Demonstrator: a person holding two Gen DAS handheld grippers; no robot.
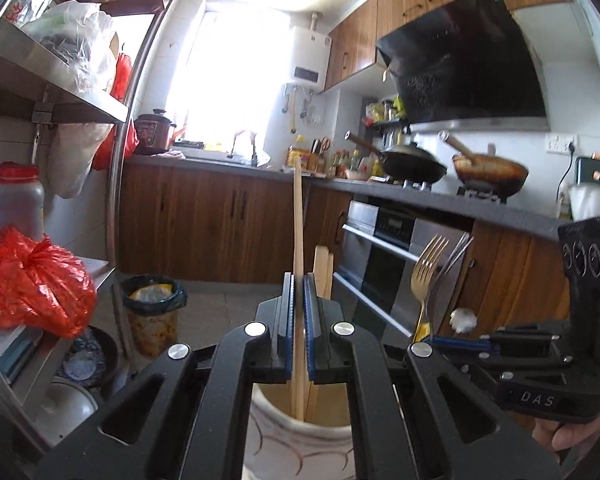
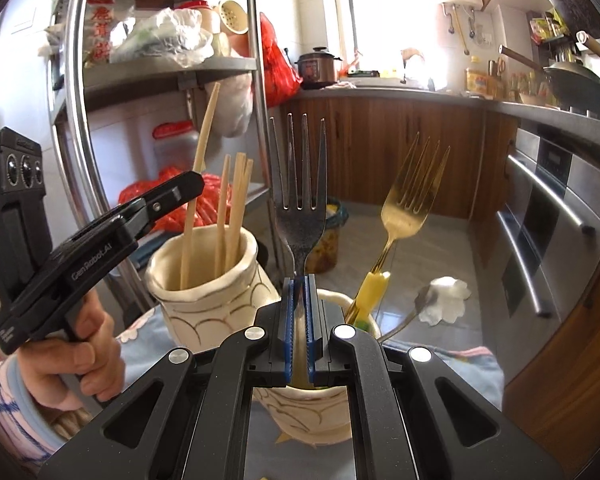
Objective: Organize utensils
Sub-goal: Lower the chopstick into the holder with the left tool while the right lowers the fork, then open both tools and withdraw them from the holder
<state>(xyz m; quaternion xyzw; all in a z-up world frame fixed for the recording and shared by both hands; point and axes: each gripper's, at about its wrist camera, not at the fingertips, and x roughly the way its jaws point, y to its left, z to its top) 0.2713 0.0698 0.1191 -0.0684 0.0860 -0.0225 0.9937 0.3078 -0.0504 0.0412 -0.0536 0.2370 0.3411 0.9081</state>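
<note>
L wrist cam: sits just behind left gripper (image 1: 299,320), looks fwd along fingers (image 1: 287,320), near level, across kitchen toward bright window (image 1: 228,80) at top centre. Ceramic cup (image 1: 300,444) v. close, bottom centre. Steel shelf rack (image 1: 60,64) fills left edge; range hood (image 1: 468,64) upper right.

R wrist cam: behind right gripper (image 2: 299,320), tilted down more, same general heading. Second cup (image 2: 300,404) right under lens; rack (image 2: 164,68) upper left, oven front (image 2: 548,220) at right.

Shared: window wall, rack, cup of chopsticks (image 2: 204,280), gold fork (image 2: 412,200). Each cam catches the other gripper: lower right in L view, lower left in R view.
</note>
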